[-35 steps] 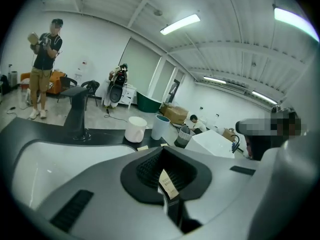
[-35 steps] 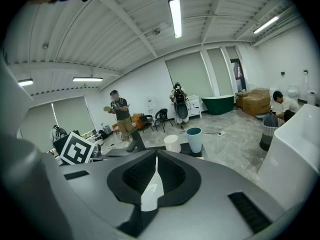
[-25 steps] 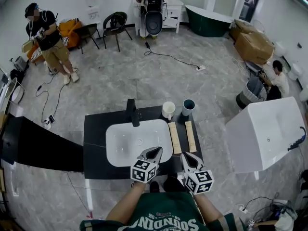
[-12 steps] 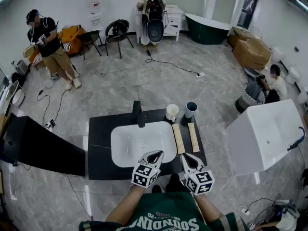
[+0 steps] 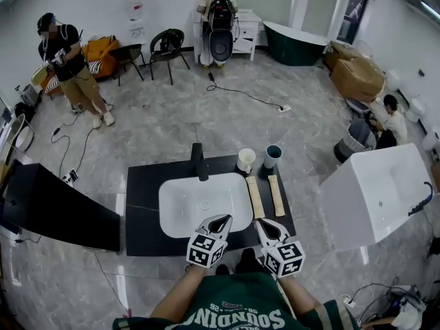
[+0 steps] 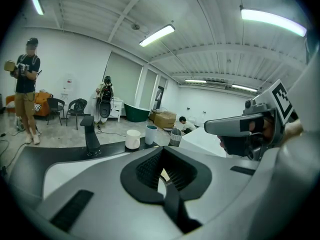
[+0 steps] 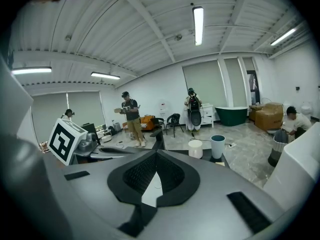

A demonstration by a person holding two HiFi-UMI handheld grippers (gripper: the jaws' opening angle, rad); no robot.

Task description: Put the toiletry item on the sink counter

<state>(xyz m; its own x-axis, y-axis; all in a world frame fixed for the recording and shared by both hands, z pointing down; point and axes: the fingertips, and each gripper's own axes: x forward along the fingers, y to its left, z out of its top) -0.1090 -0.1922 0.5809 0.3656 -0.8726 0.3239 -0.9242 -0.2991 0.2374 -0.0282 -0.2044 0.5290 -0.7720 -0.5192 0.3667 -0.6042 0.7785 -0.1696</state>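
Two flat beige toiletry strips [image 5: 255, 196] [image 5: 276, 195] lie side by side on the black sink counter [image 5: 141, 208], right of the white basin [image 5: 204, 203]. Behind them stand a white cup [image 5: 245, 160] and a teal cup [image 5: 272, 155]. A black faucet [image 5: 198, 162] rises behind the basin. My left gripper [image 5: 221, 218] hovers over the basin's near right edge, shut and empty. My right gripper [image 5: 263, 223] sits beside it over the counter's near right corner, also shut and empty. Both point toward the cups [image 6: 133, 139] [image 7: 195, 148].
A large white tub-like fixture [image 5: 375, 191] stands close on the right. A black slab [image 5: 55, 208] lies left of the counter. A person stands at the far left [image 5: 69, 67], another sits at the right [image 5: 393, 119]. Cables trail across the floor [image 5: 247, 84].
The head view has shifted slightly, so the counter sits a bit further right in the picture. Both grippers hold the same places, shut and empty.
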